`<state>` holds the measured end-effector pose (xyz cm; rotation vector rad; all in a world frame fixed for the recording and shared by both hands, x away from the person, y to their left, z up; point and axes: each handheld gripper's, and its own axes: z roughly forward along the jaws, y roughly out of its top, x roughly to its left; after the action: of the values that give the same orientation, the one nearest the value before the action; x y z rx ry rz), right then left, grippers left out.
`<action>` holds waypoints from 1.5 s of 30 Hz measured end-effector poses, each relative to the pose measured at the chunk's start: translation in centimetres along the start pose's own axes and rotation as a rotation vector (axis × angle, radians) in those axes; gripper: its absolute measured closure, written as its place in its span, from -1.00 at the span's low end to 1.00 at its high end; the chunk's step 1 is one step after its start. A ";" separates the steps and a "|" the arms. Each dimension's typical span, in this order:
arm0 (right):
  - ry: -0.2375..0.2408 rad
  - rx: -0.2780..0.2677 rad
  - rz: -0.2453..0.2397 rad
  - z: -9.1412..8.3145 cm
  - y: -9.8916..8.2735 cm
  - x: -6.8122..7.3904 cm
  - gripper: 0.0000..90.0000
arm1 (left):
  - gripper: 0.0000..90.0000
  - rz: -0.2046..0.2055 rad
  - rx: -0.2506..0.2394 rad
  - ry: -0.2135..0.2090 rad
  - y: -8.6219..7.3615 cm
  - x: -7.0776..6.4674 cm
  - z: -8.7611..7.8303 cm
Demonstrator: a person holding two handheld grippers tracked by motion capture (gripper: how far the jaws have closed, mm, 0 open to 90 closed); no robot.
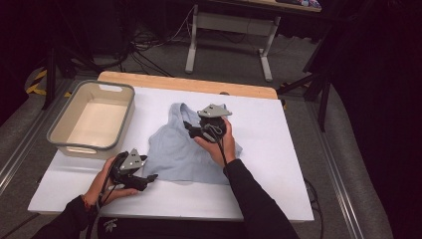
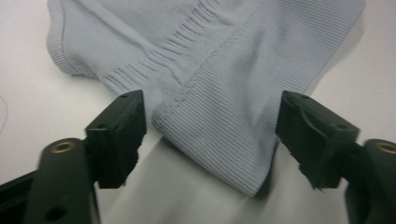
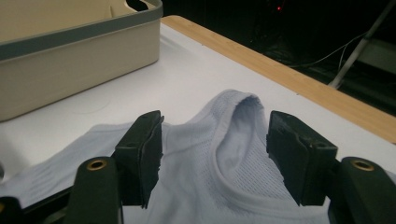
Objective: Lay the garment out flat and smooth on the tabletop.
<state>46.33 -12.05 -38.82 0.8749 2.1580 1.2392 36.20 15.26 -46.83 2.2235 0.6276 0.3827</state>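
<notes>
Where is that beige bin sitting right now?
In the high view, the beige bin sits at the table's far left, left of the pale blue top and beyond the left claw.

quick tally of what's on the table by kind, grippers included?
Top: 1
Bin: 1
Grippers: 2, left gripper and right gripper
Total: 4

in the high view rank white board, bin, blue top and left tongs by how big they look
1. white board
2. bin and blue top: look alike, so unranked
3. left tongs
</notes>
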 end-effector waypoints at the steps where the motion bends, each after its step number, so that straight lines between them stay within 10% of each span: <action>1: 0.011 0.012 0.009 0.7 0.2 0.0 -0.17 | -0.37 -0.008 0.004 -0.002 0.0 0.1 0.0; 12: 0.052 0.100 0.012 6.1 2.7 1.4 -0.12 | -0.08 -0.018 0.016 -0.083 0.0 0.6 0.0; 19: -0.027 0.227 -0.072 10.3 2.7 1.9 0.05 | 0.19 -0.007 0.016 -0.082 0.3 0.2 0.2; 25: 0.006 0.282 -0.044 12.6 2.2 2.1 0.09 | 0.36 -0.013 0.020 -0.072 0.5 0.1 0.3; 39: -0.001 0.352 0.026 14.9 0.9 0.8 0.10 | 0.77 -0.008 0.023 -0.070 0.9 -0.1 0.6; 45: -0.026 0.354 0.029 15.0 1.0 0.5 0.44 | 0.79 -0.005 0.024 -0.068 1.0 -0.1 0.6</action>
<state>56.58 -2.84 -44.96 1.0595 2.3910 0.8643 36.65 14.27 -46.49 2.2477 0.6037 0.2969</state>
